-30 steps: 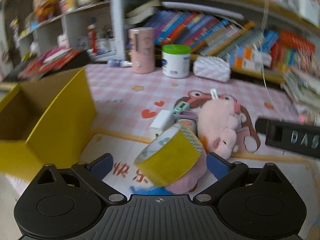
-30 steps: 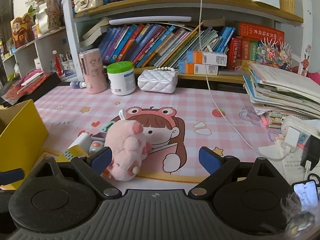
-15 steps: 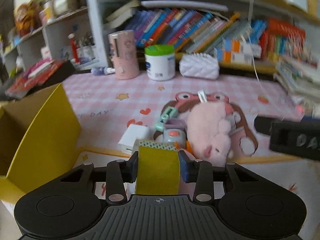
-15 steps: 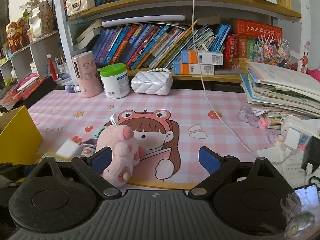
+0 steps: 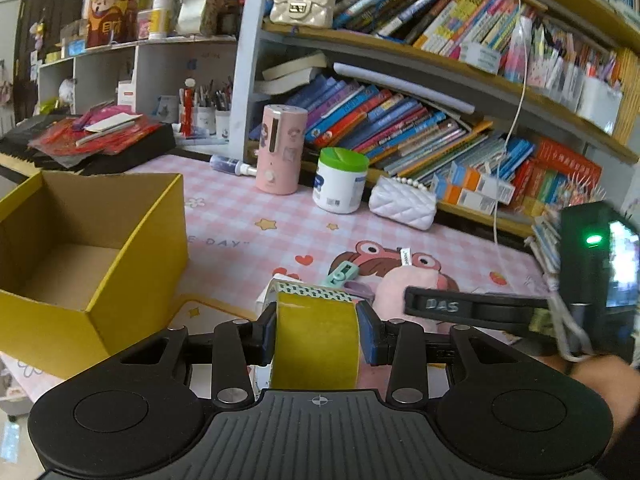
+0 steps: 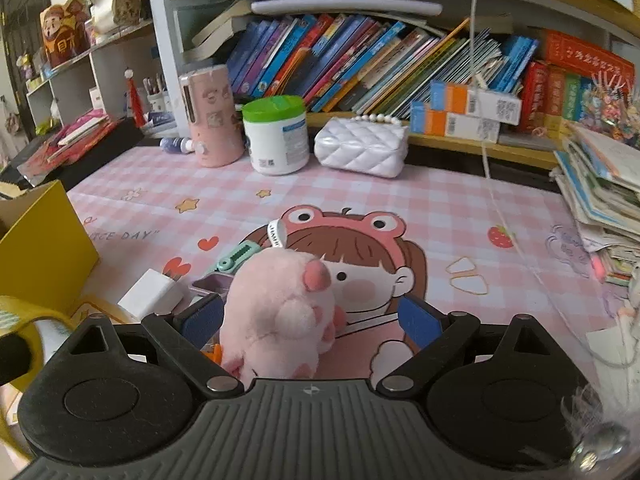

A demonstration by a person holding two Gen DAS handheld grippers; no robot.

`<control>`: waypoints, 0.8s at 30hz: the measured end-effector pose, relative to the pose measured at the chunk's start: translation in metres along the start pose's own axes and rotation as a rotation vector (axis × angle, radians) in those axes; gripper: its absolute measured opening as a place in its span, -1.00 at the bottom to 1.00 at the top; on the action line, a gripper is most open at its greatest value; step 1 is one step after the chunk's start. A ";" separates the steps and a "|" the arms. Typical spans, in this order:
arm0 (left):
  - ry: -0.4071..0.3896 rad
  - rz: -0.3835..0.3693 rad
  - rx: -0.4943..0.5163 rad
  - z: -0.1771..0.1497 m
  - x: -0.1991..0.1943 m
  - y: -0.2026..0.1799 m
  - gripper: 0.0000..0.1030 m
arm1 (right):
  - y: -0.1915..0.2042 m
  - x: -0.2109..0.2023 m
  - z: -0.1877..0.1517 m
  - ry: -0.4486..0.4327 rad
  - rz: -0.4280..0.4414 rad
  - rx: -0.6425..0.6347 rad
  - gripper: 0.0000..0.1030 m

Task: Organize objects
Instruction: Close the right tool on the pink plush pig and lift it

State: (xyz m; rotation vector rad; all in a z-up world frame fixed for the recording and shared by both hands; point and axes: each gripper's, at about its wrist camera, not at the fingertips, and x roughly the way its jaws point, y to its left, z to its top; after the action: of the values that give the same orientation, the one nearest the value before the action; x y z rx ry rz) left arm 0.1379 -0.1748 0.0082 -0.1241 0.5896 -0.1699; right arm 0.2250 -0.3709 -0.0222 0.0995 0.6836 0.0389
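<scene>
My left gripper point(image 5: 316, 336) is shut on a yellow tape roll point(image 5: 314, 340) and holds it above the pink mat. The open yellow cardboard box point(image 5: 132, 248) stands to its left, empty inside. My right gripper point(image 6: 310, 320) is open, its fingers on either side of a pink plush pig point(image 6: 280, 312) that lies on the mat; the pig also shows in the left wrist view point(image 5: 408, 284). A white charger point(image 6: 150, 294), a mint clip point(image 6: 236, 260) and a purple item point(image 6: 212, 284) lie beside the pig.
At the mat's back stand a pink cylinder point(image 6: 210, 116), a green-lidded white jar point(image 6: 276, 136) and a white quilted purse point(image 6: 360, 146) before bookshelves. Stacked papers point(image 6: 600, 196) sit at the right. A white cable point(image 6: 500, 208) hangs across the mat.
My left gripper closed on the tape roll and lifted it, turning left toward the box. My right gripper moved forward around the plush pig.
</scene>
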 end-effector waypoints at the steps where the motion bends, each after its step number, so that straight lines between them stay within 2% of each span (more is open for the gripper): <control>1: -0.006 -0.004 -0.003 0.000 -0.002 0.001 -0.26 | 0.001 0.005 0.000 0.011 0.003 0.001 0.83; 10: 0.002 -0.015 -0.059 -0.003 -0.009 0.016 -0.27 | 0.008 0.033 -0.004 0.080 0.012 0.005 0.80; 12: -0.002 -0.021 -0.063 -0.003 -0.010 0.018 -0.27 | 0.008 0.039 -0.005 0.089 0.013 0.009 0.66; 14: -0.006 -0.027 -0.064 -0.003 -0.012 0.018 -0.27 | 0.006 0.043 -0.005 0.095 0.062 0.028 0.28; 17: -0.014 -0.033 -0.062 -0.004 -0.015 0.018 -0.27 | 0.008 0.039 -0.001 0.077 0.059 0.017 0.00; 21: -0.031 -0.042 -0.062 -0.004 -0.018 0.017 -0.26 | 0.006 0.012 0.005 0.008 0.025 0.038 0.00; 24: -0.032 -0.051 -0.068 -0.004 -0.017 0.017 -0.26 | 0.005 -0.013 0.007 0.002 0.003 0.077 0.00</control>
State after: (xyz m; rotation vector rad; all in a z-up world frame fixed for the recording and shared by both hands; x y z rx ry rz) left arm 0.1239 -0.1555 0.0118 -0.2075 0.5605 -0.1972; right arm 0.2190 -0.3677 -0.0079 0.1748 0.6874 0.0155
